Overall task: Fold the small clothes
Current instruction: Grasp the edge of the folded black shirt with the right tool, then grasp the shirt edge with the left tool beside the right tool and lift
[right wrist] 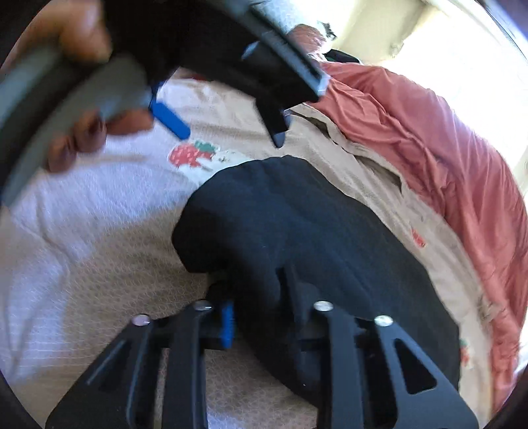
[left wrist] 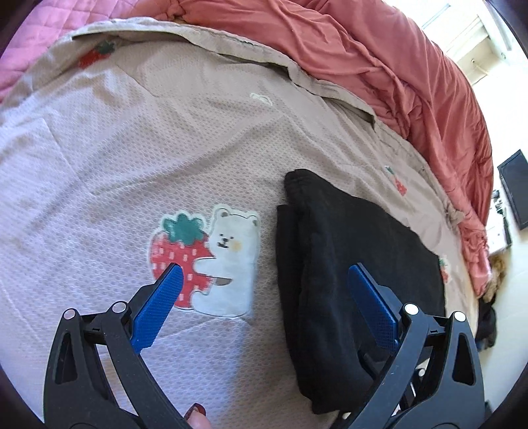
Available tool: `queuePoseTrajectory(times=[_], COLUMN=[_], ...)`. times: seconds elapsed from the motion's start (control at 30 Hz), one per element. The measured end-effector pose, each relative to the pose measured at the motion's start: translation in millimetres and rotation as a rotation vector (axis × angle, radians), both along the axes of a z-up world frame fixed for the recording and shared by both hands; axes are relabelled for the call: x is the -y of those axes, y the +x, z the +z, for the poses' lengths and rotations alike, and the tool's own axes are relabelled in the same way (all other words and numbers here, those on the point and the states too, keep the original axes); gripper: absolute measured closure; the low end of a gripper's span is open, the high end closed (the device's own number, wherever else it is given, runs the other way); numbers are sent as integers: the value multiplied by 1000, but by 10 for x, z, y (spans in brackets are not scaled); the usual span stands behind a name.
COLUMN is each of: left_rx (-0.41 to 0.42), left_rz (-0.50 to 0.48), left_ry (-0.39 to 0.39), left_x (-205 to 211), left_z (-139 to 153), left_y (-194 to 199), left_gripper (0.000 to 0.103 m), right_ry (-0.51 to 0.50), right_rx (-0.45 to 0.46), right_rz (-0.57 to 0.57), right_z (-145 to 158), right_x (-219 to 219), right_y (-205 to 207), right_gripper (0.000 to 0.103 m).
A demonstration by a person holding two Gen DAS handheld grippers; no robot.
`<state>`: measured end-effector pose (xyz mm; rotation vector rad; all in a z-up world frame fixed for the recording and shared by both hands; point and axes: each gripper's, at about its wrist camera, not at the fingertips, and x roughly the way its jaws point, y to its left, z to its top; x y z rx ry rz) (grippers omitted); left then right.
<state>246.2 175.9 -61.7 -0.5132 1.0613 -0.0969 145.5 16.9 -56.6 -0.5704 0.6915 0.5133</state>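
We saw the left gripper [left wrist: 264,277] with its blue-padded fingers [left wrist: 165,297] spread wide, nothing between them. One finger hung over the strawberry-and-bear print [left wrist: 211,260] on the bed cover [left wrist: 132,148]; the other hung over the black garment [left wrist: 346,257]. Neither pad clearly touched the cloth. A fingertip with dark red nail polish [left wrist: 196,412] showed at the bottom edge of the left wrist view.

The right gripper [right wrist: 260,307] had drawn nearly together around a bunched edge of the black garment [right wrist: 297,224]. Dark cloth filled the gap between the jaws and hid most of the pads; only a strip of blue pad [right wrist: 227,325] showed on one side. We took it as clamped on the garment, with the fold of fabric lifted slightly at the grip.

In the right wrist view the left gripper [right wrist: 231,132] appeared above, blurred, with a hand [right wrist: 85,132] wrapped around its grey handle. Both tools pointed down toward the bed at a slant.

The garment lay folded into a thick, roughly rectangular bundle on the cover, just beside the printed bear. The cover was pale pinkish-beige with a fine mesh texture and small strawberry motifs [left wrist: 399,184] scattered on it. A rumpled salmon-red quilt [left wrist: 412,82] lay heaped along the far side, and a pink quilted fabric [left wrist: 49,33] showed at the far corner. Beyond the bed we made out a bright window [left wrist: 462,29] and a dark flat screen [left wrist: 516,188].
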Motion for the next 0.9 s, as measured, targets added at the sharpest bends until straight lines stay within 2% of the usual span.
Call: queuePoseTrajectory(times=[0.1, 0.2, 0.27, 0.37, 0.53, 0.6, 0.67, 0.77, 0.9], left_rx=[13, 25, 18, 17, 21, 21, 31, 61, 102], left_rz=[-13, -42, -55, -62, -104, -109, -118, -129, -139], left_ry=[-94, -225, -327, -415, -426, -418, -385, -341, -344], left_x=[18, 70, 110, 155, 318, 388, 467, 523, 562], left_z=[-73, -203, -312, -374, -375, -373, -340, -246, -112], left_y=[26, 63, 79, 90, 134, 138, 127, 109, 71], left_gripper=[9, 9, 10, 14, 35, 48, 54, 74, 81], right_ry=[78, 131, 149, 158, 162, 159, 157, 161, 184], right_rx=[-45, -69, -77, -80, -84, -82, -78, -71, -61], right_rz=[-12, -17, -20, -23, -25, -26, -24, -29, -42], right_z=[110, 186, 207, 235, 236, 244, 250, 273, 334], right_x=[118, 205, 230, 238, 237, 245, 258, 303, 402], right_y=[51, 80, 84, 85, 42, 5, 0, -13, -37], right_gripper=[89, 90, 90, 90, 91, 91, 91, 92, 92])
